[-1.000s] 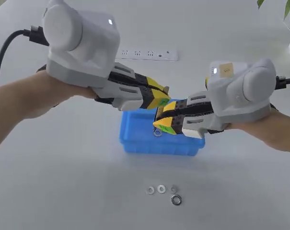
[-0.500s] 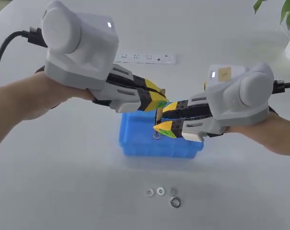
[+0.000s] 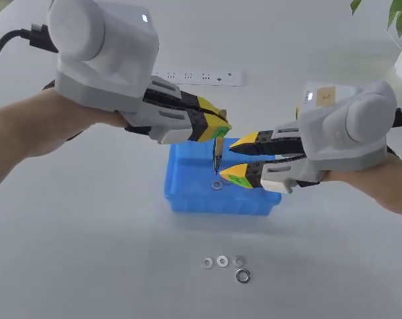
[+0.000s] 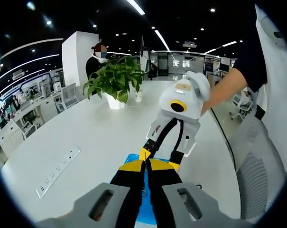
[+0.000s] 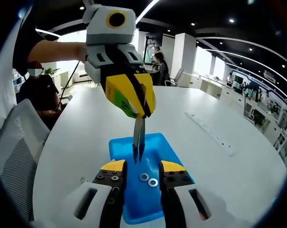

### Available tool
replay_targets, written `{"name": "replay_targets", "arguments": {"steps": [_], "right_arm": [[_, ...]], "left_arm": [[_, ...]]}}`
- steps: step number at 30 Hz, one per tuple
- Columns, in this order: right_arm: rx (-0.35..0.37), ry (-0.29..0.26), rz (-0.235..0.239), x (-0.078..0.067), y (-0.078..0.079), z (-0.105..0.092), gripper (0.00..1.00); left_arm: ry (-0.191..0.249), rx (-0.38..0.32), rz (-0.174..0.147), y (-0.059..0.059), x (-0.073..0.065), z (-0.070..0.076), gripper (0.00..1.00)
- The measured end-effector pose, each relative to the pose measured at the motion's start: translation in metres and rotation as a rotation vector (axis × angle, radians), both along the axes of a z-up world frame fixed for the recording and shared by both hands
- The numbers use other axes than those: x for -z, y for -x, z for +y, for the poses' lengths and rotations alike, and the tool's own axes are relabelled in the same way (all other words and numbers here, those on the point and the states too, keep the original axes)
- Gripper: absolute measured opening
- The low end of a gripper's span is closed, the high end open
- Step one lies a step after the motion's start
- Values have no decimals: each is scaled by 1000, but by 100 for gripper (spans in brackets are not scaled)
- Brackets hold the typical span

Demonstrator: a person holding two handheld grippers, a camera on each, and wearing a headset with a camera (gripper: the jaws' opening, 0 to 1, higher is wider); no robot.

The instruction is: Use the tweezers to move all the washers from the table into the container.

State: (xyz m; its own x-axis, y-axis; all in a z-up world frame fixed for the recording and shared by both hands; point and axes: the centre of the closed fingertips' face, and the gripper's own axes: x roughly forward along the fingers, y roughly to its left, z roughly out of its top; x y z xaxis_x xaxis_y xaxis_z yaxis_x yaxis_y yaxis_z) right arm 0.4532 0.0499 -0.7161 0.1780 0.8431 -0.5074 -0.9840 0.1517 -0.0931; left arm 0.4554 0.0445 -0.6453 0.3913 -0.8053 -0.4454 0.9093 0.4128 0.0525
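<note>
Overhead, four washers (image 3: 222,262) outside container (image 3: 207,203).

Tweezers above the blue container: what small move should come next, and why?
Probably carry the left gripper, shut on the tweezers, down to the four washers on the table. They look empty, and two washers lie in the container.

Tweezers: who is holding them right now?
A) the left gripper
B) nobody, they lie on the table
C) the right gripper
A: the left gripper is shut on the tweezers, which point down over the blue container, while the right gripper is open beside them.
</note>
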Motion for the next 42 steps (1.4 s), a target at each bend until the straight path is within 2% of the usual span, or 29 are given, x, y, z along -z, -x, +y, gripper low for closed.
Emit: {"name": "replay_targets", "arguments": {"steps": [6,11,16,19,21,32,38,42], "right_arm": [[42,-21,3,-7,4,-13,33],[70,-45,16,-15,18,-26,42],[100,-69,26,-20,32,-37,49],[114,-72,29,-21,39,-45,47],[129,-81,32,-22,43,-50,47],[221,-101,39,-25,56,-88,45],[268,-101,48,-23,64,-110,45],[269,-95,53,-22,72,-116,46]], "left_arm": [[-10,-12,-1,5,-2,7,6],[24,-40,0,11,-10,10,6],[51,-58,18,21,-9,11,6],[56,-61,25,28,-8,10,6],[74,-66,51,35,-8,8,6],[47,-61,69,61,3,7,6],[48,-62,100,75,12,5,6],[55,-70,121,81,17,5,6]]}}
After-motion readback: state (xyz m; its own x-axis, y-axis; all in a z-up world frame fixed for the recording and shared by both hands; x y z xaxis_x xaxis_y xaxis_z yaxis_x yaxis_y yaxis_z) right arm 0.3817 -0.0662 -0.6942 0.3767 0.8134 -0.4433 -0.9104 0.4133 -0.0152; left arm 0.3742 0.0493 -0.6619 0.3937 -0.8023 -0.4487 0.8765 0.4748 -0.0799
